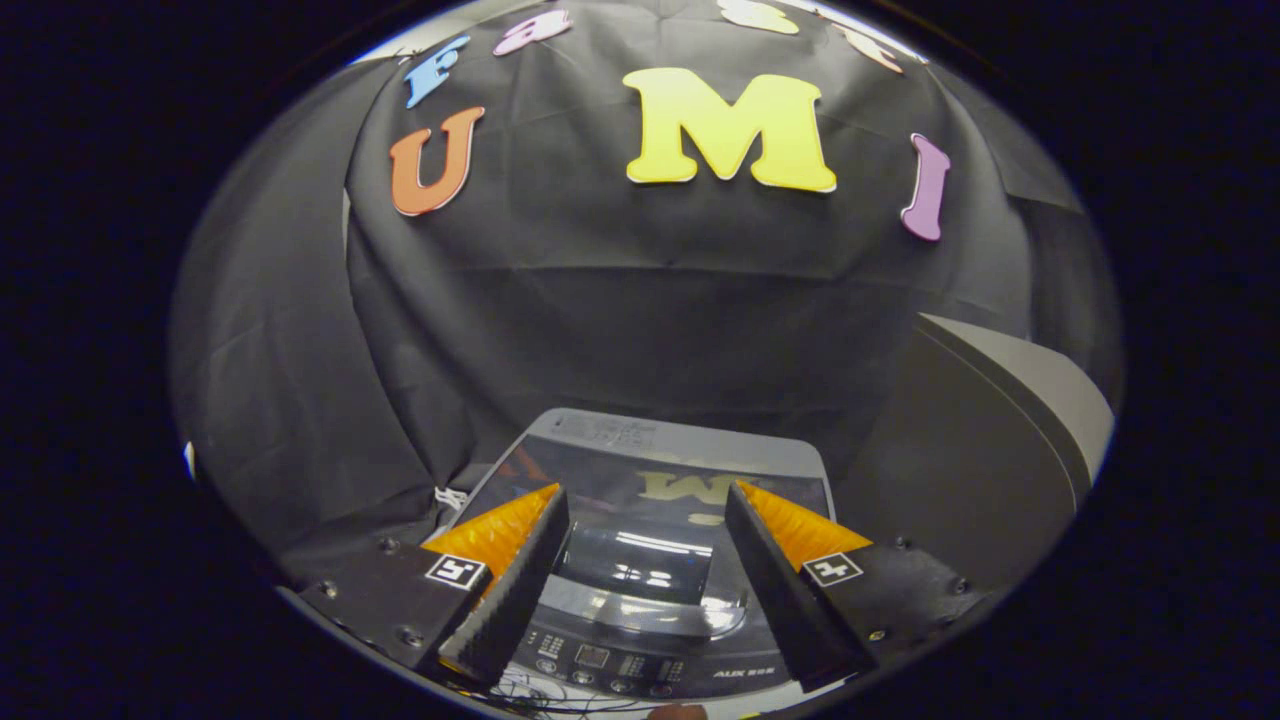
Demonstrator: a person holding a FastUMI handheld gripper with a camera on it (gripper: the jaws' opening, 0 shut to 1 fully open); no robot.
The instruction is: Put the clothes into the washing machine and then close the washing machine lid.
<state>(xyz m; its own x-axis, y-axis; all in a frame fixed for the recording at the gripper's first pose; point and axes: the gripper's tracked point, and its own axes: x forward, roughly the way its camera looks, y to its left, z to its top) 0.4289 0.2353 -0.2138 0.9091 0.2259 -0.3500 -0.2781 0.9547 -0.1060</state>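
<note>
A top-loading washing machine [610, 440] stands below me, seen from above. Its dark glossy lid [650, 510] lies flat and shut, reflecting the wall and lights. The control panel [640, 665] with its buttons runs along the near edge, between and below my fingers. My gripper [645, 500] hovers above the lid, open, with a wide gap and nothing between the fingers. No clothes are in sight.
Black cloth hangs as a wall behind and to the left of the machine. A grey, slanted panel [1010, 400] rises to the right of the machine. A white cord [450, 497] and thin cables [540, 690] lie near the machine's left and front.
</note>
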